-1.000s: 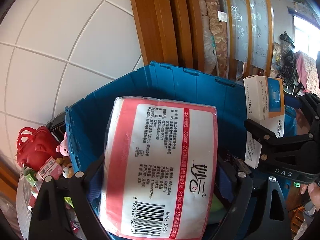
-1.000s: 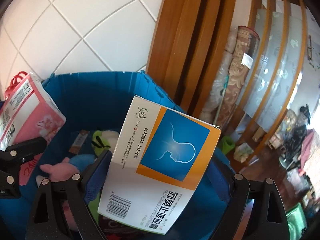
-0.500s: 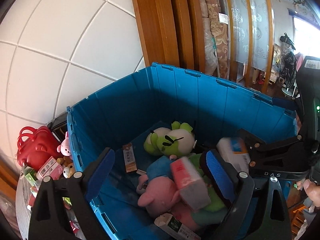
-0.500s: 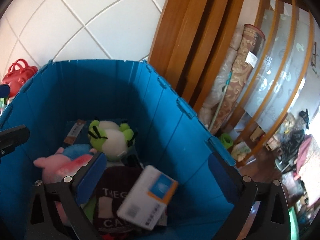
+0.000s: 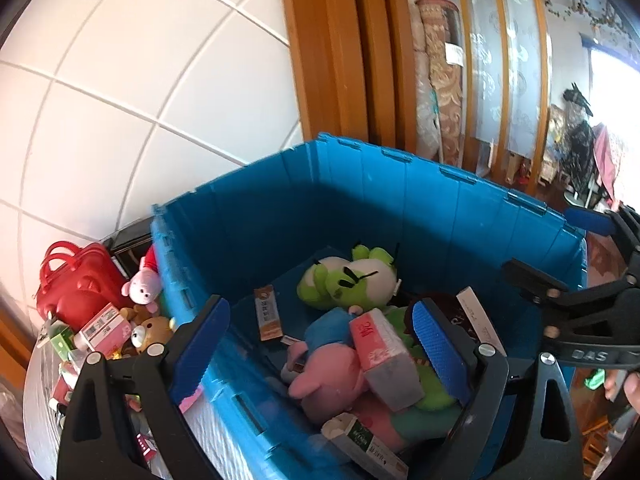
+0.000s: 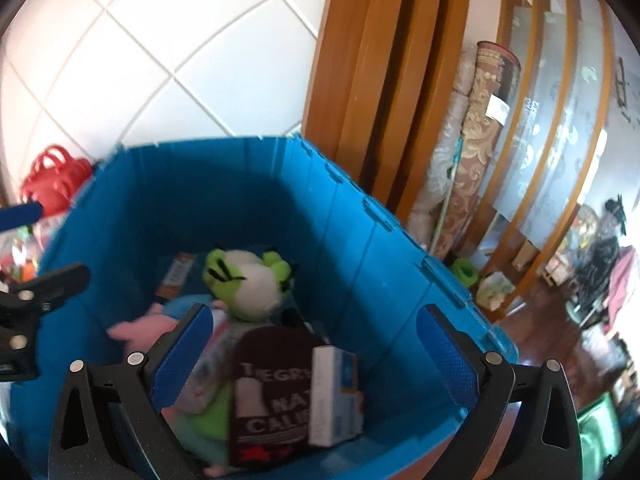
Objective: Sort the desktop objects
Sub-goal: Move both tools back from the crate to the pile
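My left gripper [image 5: 320, 344] is wide open and holds nothing. It hangs over the near edge of the big blue bin [image 5: 400, 192]. My right gripper [image 6: 312, 352] is wide open too, with nothing between its blue pads, and it hangs over the same bin.

Close under my left gripper, a green and white box [image 5: 366, 444] lies at the near side of the bin. Just past it is a pink plush toy [image 5: 324, 380]. A pink tissue pack [image 5: 384, 354] lies tilted on top of the soft toys, touching the pink one. A blue soft toy [image 5: 324, 328] sits right behind it.

Under my right gripper I see a dark cloth thing with white letters [image 6: 272, 392]. A white and blue medicine box [image 6: 334, 392] stands on its edge just beside it, touching it.

Farther back on the bin floor is a thin orange packet [image 5: 267, 312]. Near it, by the far wall, lies a green and white frog toy [image 5: 352, 280].

Outside the bin, to the left, small things are piled up. There is a little bear [image 5: 150, 330], a pink and white box [image 5: 104, 326], a small pink doll with a red hat [image 5: 142, 284] and a red bag [image 5: 76, 284].

Behind it all are a white tile wall [image 5: 140, 80], a brown wood frame [image 5: 332, 52] and a rolled rug [image 5: 440, 80].
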A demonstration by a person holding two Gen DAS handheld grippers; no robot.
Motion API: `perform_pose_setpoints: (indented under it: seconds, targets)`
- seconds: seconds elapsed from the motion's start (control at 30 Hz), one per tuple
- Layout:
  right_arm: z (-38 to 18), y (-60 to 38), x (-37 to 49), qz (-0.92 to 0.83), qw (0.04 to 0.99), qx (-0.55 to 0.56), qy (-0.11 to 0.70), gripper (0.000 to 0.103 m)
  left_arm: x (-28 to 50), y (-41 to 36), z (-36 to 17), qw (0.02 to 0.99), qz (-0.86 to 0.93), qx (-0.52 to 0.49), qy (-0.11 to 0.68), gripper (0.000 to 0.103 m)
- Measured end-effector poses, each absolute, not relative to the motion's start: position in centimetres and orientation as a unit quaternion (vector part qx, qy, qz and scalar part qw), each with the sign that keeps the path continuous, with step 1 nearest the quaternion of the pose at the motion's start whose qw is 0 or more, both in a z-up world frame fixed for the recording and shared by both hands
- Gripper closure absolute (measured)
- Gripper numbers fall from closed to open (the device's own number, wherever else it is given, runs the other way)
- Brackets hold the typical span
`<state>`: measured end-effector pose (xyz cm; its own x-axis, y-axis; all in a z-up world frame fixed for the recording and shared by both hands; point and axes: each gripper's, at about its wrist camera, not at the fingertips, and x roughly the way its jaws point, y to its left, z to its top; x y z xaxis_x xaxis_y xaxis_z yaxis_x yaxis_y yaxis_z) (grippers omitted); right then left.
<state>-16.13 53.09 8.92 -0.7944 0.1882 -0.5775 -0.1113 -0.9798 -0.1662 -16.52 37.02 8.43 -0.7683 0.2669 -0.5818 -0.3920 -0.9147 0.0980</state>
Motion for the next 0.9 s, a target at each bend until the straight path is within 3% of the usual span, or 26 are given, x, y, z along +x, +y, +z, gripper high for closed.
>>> perform_pose_setpoints:
  seconds: [0.5, 0.9]
  targets:
    - [13.1, 40.4, -10.6, 0.977, -0.013, -0.212, -0.021, 0.000, -13.3, 21.9, 6.2, 0.062, 0.962, -0.263, 0.040, 0.009]
    - [11.1, 26.7, -14.1, 0.969, -0.109, -0.219, -0.044, 0.000, -13.6, 1.7, -4.1, -0.103, 0.922, -0.374, -0.001, 0.009]
